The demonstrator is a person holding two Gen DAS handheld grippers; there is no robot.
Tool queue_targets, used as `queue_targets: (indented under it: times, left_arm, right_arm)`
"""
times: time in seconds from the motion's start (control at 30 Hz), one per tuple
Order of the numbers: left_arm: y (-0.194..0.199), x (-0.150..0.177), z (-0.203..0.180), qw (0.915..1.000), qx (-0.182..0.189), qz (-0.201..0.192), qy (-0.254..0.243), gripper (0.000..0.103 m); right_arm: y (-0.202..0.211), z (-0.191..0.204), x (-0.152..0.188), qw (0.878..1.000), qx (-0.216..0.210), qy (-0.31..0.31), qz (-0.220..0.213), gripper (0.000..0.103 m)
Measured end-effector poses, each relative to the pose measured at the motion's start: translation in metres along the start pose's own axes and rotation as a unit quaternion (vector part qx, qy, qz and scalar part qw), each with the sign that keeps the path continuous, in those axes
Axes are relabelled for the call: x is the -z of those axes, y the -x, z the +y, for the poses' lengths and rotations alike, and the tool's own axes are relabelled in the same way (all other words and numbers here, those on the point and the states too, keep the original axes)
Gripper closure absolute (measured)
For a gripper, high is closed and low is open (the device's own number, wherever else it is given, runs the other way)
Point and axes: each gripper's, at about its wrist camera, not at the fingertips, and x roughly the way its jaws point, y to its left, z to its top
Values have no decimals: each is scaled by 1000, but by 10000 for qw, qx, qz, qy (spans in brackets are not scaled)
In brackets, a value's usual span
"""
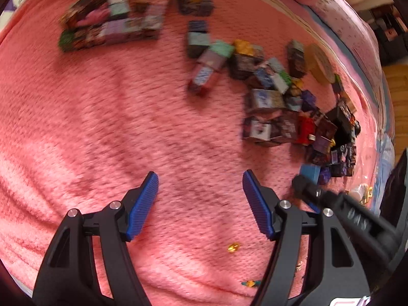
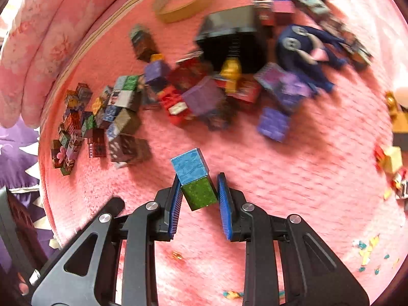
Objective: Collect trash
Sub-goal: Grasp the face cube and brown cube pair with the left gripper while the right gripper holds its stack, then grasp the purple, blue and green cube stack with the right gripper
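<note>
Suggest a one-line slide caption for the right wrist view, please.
Right gripper holding a blue-and-green block above a pink blanket strewn with printed cubes.

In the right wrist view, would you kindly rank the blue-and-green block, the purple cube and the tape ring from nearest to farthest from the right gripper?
1. Blue-and-green block, between the right gripper fingers.
2. Purple cube, ahead, to the right.
3. Tape ring, far top, left of centre.

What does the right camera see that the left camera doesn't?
Only the right camera shows a blue and green block between the right gripper's fingers, plus a dark blue toy.

Only the left camera shows the left gripper, open and holding nothing.

Both show the pink blanket, the tape roll, piles of small picture blocks and a tiny gold scrap.
</note>
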Motion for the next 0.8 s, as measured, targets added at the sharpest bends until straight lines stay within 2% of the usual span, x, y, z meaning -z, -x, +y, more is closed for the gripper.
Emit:
queue_targets:
  times: [0.27,0.4,0.5,0.53,0.57,0.6,0.8]
  left_arm:
    - [-14,-14,-55,9977,57,-127,-663,38]
    - [-23,-23,-63,9975,-22,-175,-686,38]
    - [-32,-31,-67,9973,-173,-110,-712,47]
    - [-34,-32,-67,9973,-214,-99,-702,52]
    - [-34,-33,-67,9972,-248,-119,-694,61]
    - [-34,-34,-68,9973,-243,-128,-684,64]
    - [-21,-28,-63,9974,-200,-144,-674,64]
  right_arm:
    - [19,-47,-19,9996,15,-264,-109,78]
    - [22,-50,-24,9995,-37,-281,-142,78]
    - [23,-50,-25,9995,-74,-261,-137,78]
    - [23,-50,-24,9996,-75,-250,-141,78]
    - [23,-51,-24,9996,-75,-244,-147,78]
    - [22,-50,-23,9995,-80,-256,-144,78]
    - [25,-49,-18,9995,-133,-242,-130,78]
